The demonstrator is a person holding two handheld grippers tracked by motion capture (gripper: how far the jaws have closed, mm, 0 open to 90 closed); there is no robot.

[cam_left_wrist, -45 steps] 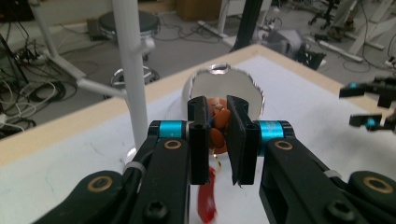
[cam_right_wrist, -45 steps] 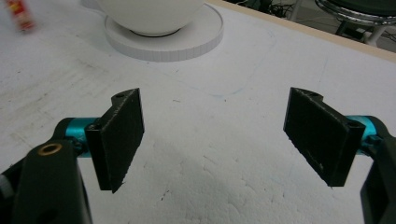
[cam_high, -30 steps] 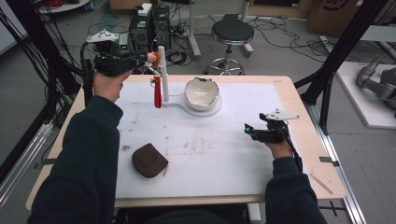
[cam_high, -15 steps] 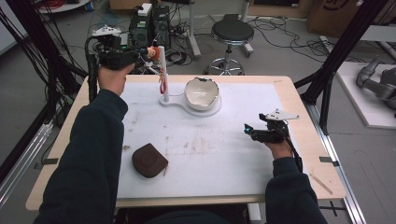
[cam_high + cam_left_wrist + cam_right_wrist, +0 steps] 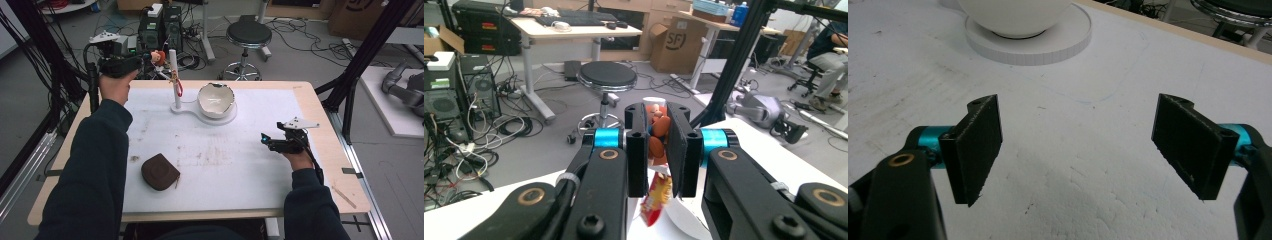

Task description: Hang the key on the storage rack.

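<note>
- The keychain figure (image 5: 657, 131), an orange and cream toy, sits pinched between the two black jaws of the left gripper (image 5: 657, 145), its top just above the jaw tips.
- From the figure a red and yellow tag (image 5: 657, 200) hangs below the jaws, and in the high view a red loop (image 5: 179, 89) dangles beside the white post (image 5: 174, 75).
- The left gripper (image 5: 148, 60) is clenched on the figure, held up just beside the top of the post, above the far left edge of the table (image 5: 325, 130).
- The post rises from a white stand (image 5: 186, 107), whose round end carries a white bowl (image 5: 215, 99).
- A brown pouch (image 5: 160, 171) lies on the white mat, well apart from both grippers.
- The right gripper (image 5: 264, 140) rests low over the mat with its jaws spread wide and nothing between them.
- Ahead of the right gripper's jaws stand the bowl (image 5: 1013, 12) and its stand (image 5: 1038, 42), well apart from them.
</note>
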